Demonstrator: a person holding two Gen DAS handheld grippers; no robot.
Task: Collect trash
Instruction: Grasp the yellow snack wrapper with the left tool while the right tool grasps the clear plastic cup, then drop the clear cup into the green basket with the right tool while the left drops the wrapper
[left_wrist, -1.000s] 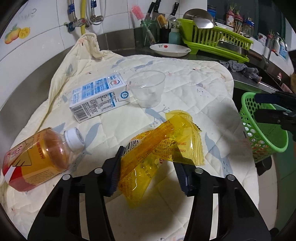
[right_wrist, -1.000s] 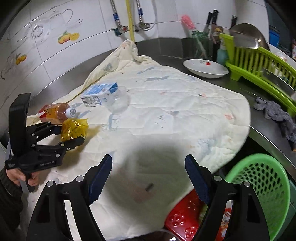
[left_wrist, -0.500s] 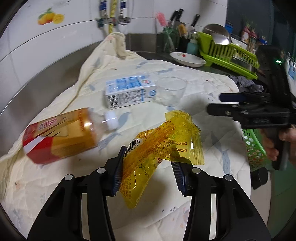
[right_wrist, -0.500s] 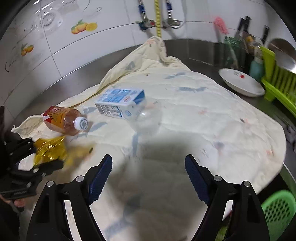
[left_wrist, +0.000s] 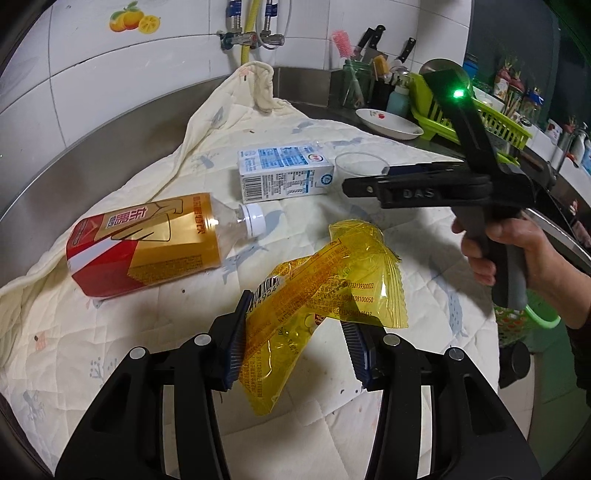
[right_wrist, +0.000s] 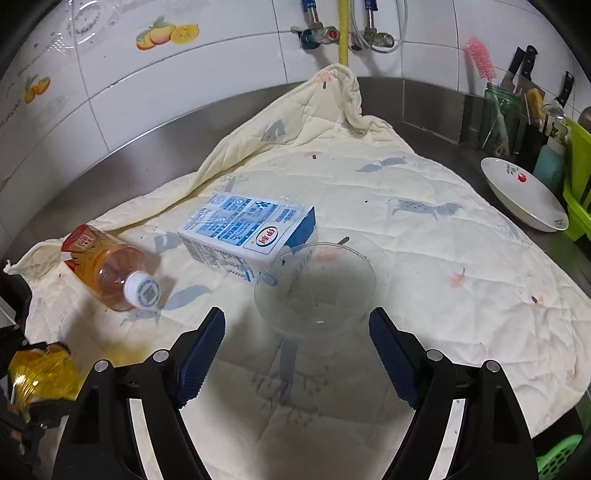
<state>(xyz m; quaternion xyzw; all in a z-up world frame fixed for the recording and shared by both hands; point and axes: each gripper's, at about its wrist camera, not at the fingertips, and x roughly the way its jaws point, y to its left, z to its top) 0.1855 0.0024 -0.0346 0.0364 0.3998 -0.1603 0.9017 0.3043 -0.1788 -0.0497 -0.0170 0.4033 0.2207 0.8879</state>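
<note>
Yellow wrapper (left_wrist: 317, 295) was pinched in my left gripper (left_wrist: 295, 343), lifted off quilt (left_wrist: 369, 417), so 1 item was secured for bin. My right gripper (right_wrist: 295, 350) had jaws wide apart, holding nothing, lined up on clear plastic cup (right_wrist: 314, 291), my guess for next pick. Cup stood touching milk carton (right_wrist: 247, 236); closing could nudge carton. Bottle (right_wrist: 110, 273) lay on side nearby. Green basket (left_wrist: 532, 317) sat at quilt edge, likely drop point.

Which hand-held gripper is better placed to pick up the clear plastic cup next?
Right hand-held gripper: open, with the clear plastic cup just ahead between its fingers. Left hand-held gripper already holds the yellow wrapper.
</note>
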